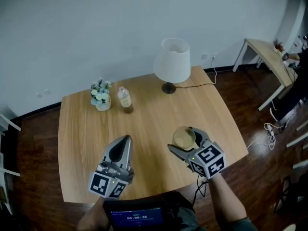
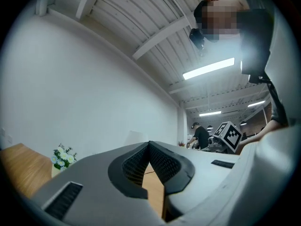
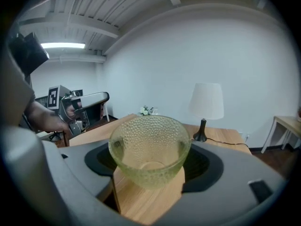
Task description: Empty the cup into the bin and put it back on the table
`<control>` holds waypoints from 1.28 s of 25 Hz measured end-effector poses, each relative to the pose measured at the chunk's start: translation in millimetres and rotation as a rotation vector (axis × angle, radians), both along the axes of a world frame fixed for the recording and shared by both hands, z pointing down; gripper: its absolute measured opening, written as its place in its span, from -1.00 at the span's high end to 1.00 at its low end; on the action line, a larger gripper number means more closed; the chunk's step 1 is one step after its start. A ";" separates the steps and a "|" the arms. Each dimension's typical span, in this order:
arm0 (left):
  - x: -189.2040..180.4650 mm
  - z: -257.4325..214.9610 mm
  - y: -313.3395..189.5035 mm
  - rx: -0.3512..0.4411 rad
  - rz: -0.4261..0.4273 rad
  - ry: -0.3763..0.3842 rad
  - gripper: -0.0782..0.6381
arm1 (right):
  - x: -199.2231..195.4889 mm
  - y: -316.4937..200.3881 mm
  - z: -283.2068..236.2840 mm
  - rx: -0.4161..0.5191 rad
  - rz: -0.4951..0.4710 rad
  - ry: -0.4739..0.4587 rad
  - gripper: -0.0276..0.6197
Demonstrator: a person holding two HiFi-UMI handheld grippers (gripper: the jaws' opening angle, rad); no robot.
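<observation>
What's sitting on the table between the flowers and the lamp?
A small bottle, standing on the table close beside the flowers and well short of the lamp. The head view shows it.

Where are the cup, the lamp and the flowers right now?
cup (image 3: 149, 147): right gripper view, on its dimpled front wall.
lamp (image 1: 173, 64): head view, on the white shade.
flowers (image 1: 100, 93): head view, on the blooms above the pot.
</observation>
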State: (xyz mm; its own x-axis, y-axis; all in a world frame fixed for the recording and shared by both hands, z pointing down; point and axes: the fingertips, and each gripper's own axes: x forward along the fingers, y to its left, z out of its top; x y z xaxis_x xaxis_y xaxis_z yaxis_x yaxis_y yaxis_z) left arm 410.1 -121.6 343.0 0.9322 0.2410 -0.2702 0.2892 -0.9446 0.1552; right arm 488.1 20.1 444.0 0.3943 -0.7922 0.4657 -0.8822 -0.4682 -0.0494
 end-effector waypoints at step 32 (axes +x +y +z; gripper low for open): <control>125.6 224.5 45.1 -0.026 -0.115 -0.517 0.78 | 78.8 -4.9 177.9 -0.077 -0.121 -0.114 -0.31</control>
State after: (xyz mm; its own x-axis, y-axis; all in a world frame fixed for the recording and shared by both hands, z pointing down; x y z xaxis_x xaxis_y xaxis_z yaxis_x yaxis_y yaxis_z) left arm 535.7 -76.5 567.5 0.9654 0.1286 0.2268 0.0634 -0.9596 0.2742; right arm 566.9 15.2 621.9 0.2392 -0.7910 0.5632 -0.9232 -0.3649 -0.1204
